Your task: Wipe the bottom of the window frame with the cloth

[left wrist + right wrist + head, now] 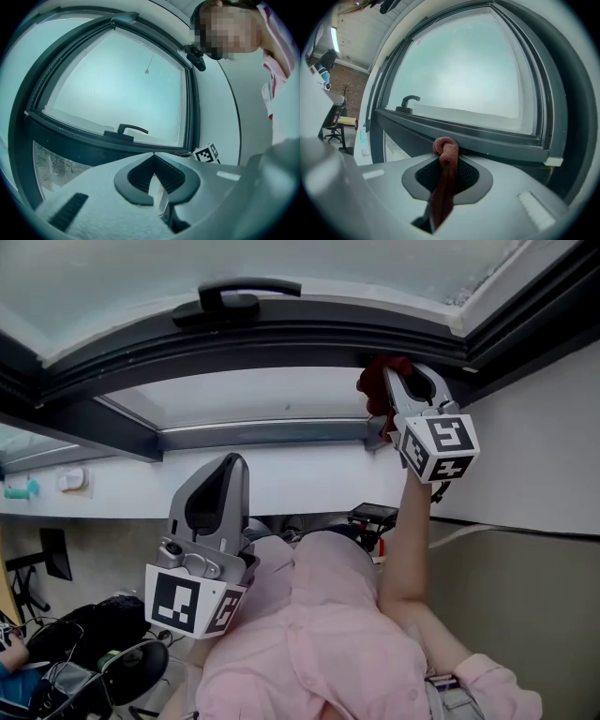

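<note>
While right gripper [446, 159] jaws pinch the soft, limp cloth [445, 148] mid-fold at the window frame [501, 144] bottom's right corner, left gripper [153, 157] jaws sit closed, empty.

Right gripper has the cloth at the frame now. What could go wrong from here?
Only a small bunched end of the cloth sticks out past the right gripper, so the hard jaws may scrape the window frame instead of wiping it. Sweeping left, it might snag the handle.
</note>
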`<action>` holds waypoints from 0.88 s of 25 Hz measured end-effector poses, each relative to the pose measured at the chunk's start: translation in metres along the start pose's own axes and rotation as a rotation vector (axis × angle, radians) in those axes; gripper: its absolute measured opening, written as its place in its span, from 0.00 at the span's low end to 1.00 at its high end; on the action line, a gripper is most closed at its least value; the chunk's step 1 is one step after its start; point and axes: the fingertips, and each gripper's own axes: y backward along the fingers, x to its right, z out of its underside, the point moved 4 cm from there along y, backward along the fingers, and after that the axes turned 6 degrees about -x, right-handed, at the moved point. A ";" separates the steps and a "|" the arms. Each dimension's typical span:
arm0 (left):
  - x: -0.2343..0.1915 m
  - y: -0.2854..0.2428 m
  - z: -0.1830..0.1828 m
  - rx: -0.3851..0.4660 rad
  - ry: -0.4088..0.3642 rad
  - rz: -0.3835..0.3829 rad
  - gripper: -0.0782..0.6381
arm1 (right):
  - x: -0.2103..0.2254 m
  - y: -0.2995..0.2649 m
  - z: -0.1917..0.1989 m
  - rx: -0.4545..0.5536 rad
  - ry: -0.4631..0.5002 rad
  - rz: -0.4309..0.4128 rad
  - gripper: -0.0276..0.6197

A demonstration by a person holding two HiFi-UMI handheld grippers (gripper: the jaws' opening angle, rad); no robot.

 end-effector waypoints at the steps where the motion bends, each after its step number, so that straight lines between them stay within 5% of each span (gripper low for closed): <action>1: 0.000 -0.001 0.000 0.000 0.002 0.001 0.11 | 0.001 0.000 0.000 -0.002 0.008 -0.010 0.12; 22: 0.001 -0.006 0.002 -0.010 0.004 0.002 0.11 | 0.029 0.014 0.008 -0.008 -0.016 0.035 0.12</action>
